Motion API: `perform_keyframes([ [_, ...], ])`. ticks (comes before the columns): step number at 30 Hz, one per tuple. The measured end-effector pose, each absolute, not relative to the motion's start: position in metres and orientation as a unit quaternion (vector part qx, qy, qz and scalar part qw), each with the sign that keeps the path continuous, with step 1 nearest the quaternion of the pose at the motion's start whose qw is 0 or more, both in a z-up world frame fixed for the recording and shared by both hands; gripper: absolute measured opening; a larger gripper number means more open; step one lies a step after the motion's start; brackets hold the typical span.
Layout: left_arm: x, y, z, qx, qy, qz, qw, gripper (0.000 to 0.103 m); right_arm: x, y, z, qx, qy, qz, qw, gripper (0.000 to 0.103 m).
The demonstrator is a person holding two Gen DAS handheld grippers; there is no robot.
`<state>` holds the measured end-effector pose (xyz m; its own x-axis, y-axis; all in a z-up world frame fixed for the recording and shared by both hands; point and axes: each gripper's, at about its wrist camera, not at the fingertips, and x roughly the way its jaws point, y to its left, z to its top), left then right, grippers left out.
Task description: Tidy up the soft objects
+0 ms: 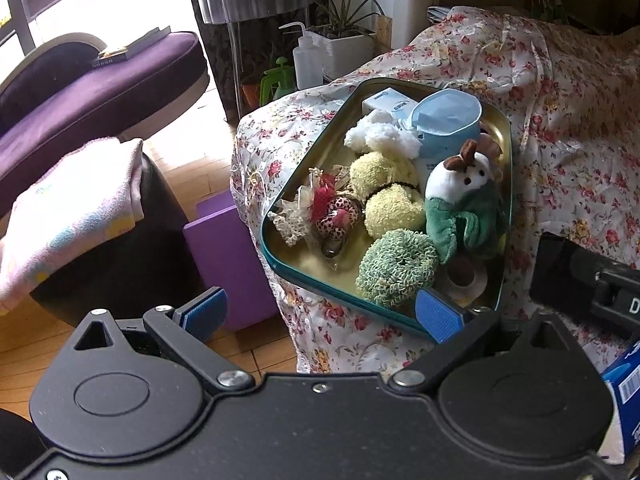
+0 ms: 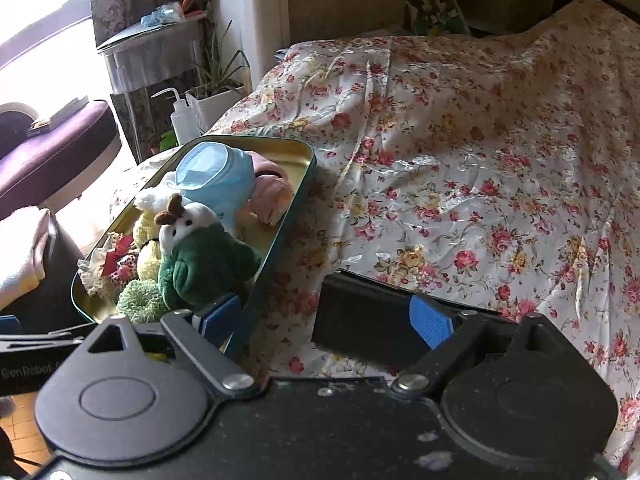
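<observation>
A teal metal tin (image 1: 280,264) with a gold inside sits on the corner of a floral-covered bed. It holds a green and white plush (image 1: 464,200), yellow fuzzy balls (image 1: 392,208), a green knit scrubber (image 1: 396,268), a white pompom (image 1: 380,136), a blue face mask (image 1: 448,120) and a leopard-print trinket (image 1: 336,216). My left gripper (image 1: 324,312) is open and empty just short of the tin's near rim. My right gripper (image 2: 328,320) is open and empty beside the tin's (image 2: 280,232) right wall, above the bedspread. The plush (image 2: 200,256) and mask (image 2: 212,176) show there too.
The floral bedspread (image 2: 480,160) stretches to the right. A purple box (image 1: 228,264) stands on the wood floor left of the bed. A dark stool with a pink towel (image 1: 68,216), a purple chaise (image 1: 100,84), a wash bottle (image 1: 306,60) and a potted plant (image 1: 344,40) lie beyond.
</observation>
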<state>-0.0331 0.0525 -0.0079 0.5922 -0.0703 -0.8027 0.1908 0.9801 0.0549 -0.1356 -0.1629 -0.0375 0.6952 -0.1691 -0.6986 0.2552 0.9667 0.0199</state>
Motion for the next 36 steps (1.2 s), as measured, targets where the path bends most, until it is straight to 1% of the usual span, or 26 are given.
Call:
perform_keyframes([
  [36, -0.0338, 0.0521, -0.0108, 0.073, 0.456, -0.083, 0.883, 0.098, -0.1383, -0.1598, -0.0406, 0.053, 0.379, -0.118, 0.916, 0.091],
])
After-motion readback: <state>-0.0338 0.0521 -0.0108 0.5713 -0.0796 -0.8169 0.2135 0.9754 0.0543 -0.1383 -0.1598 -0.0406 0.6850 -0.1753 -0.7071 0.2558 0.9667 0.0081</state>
